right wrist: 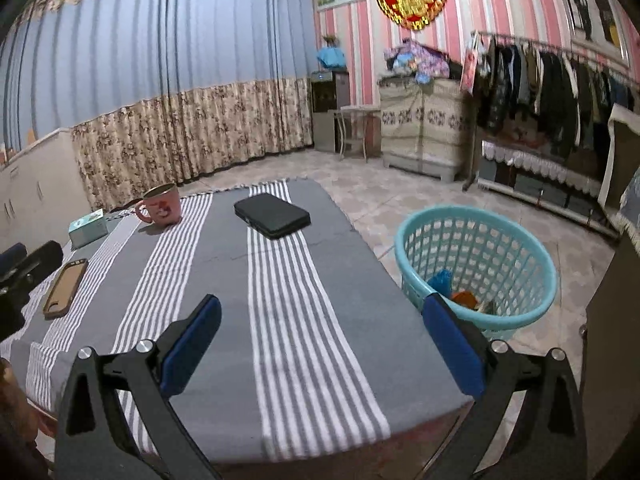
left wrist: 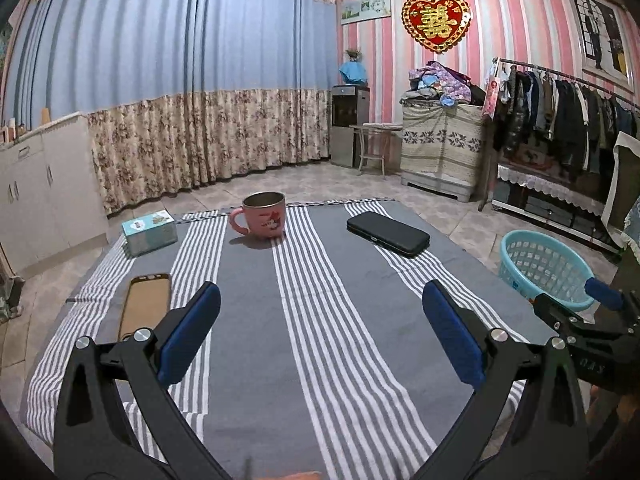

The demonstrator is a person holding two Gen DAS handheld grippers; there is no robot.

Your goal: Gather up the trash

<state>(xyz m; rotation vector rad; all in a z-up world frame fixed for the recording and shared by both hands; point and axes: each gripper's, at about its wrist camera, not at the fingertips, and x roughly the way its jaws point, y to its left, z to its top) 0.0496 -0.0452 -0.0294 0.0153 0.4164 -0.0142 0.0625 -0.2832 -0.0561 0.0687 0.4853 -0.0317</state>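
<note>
Trash already lies in the basket on the floor, right of the counter. Cup, case, box and phone look like keepers. Both grippers hover with jaws apart, holding nothing; best scan before grasping anything.

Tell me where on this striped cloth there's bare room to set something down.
The near half of the tablecloth is bare, from the pink mug and black case back to both open grippers. The left edge is crowded: tissue box and phone. The blue basket stands off the right side.
</note>
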